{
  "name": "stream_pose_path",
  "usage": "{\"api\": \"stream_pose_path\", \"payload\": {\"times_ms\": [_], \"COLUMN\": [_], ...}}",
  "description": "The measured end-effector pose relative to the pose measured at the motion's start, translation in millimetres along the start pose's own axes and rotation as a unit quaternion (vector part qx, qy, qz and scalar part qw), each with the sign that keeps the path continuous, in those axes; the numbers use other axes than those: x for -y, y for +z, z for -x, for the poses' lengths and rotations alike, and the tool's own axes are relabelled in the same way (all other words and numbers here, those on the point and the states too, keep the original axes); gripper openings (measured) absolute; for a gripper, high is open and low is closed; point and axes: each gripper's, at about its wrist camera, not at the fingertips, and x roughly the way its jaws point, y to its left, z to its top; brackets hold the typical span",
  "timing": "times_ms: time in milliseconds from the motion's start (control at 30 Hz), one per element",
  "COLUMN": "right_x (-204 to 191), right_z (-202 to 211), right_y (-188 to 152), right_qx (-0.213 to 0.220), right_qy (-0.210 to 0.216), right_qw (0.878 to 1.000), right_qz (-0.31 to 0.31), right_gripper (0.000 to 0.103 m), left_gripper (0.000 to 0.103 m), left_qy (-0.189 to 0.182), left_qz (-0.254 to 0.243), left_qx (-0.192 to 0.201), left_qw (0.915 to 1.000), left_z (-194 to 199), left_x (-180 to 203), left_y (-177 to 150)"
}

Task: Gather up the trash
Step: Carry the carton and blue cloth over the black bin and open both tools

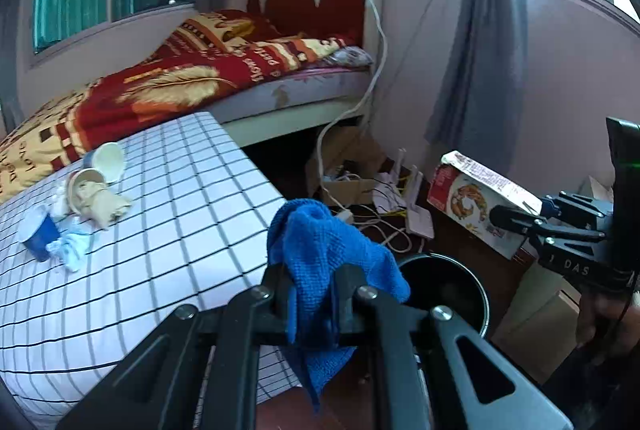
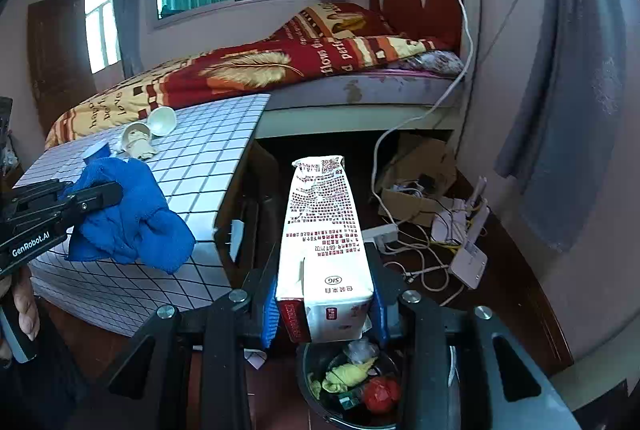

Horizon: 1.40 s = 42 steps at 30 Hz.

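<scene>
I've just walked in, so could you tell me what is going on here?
A person is clearing trash with two handheld grippers. The right gripper grips a milk carton above the black bin, which already holds scraps. The left gripper is clamped on a blue cloth. Paper cups and tissues remain on the checked table.

Counts for you: two grippers, left gripper (image 1: pixel 316 294) and right gripper (image 2: pixel 324 302). One blue cloth (image 1: pixel 320 250) pinched between the left fingers. One carton (image 2: pixel 320 242) between the right fingers, sticking out ahead of them. One trash bin (image 2: pixel 448 402) just below the right fingertips (contents too jumbled to count). On the checked table (image 1: pixel 180 230), ahead and to the left of the left fingers: three paper cups, two tipped over (image 1: pixel 108 160) (image 1: pixel 82 188) and one blue (image 1: pixel 38 234), plus a wad of crumpled tissue (image 1: pixel 68 250), pieces uncountable.
</scene>
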Motion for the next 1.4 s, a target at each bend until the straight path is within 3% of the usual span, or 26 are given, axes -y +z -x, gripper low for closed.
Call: {"api": "stream_pose_path", "payload": {"times_ms": [367,800,1267,1300,1333,1367,1400], "right_x": [44.5,87.8,90.6,88.4,87.5,89.5,91.9], "right_z": [-11.4,-31.8,-87.8,-90.1,-94.5,-100.6,-104.2], "right_y": [-34.4,-85.1,-121.9,-123.6,-125.8,-130.3,-134.3], "right_qx": [-0.047,-0.119,-0.191,-0.193,-0.194,-0.204,-0.212], "right_qy": [-0.028,-0.048,-0.030,-0.031,-0.044,-0.070,-0.085], "right_qw": [0.998,0.990,0.981,0.981,0.980,0.976,0.973], "right_qz": [-0.041,-0.066,-0.006,0.000,0.012,0.019,0.020], "right_gripper": [0.039,0.039,0.039,0.042,0.071,0.093,0.103], "left_gripper": [0.013,0.013,0.015,0.019,0.034,0.064,0.076], "left_qy": [-0.056,-0.104,-0.120,-0.126,-0.122,-0.109,-0.099], "left_qz": [-0.025,-0.049,-0.073,-0.073,-0.073,-0.069,-0.057], "left_qx": [-0.035,-0.106,-0.179,-0.181,-0.185,-0.189,-0.188], "left_qw": [0.9975,0.9877,0.9738,0.9725,0.9725,0.9735,0.9755], "left_z": [-34.2,-98.0,-157.0,-160.6,-163.5,-165.1,-167.5], "left_x": [48.6,105.9,141.7,141.9,141.1,138.2,132.5], "left_y": [-10.8,-36.5,-69.3,-71.0,-72.8,-73.8,-73.6]}}
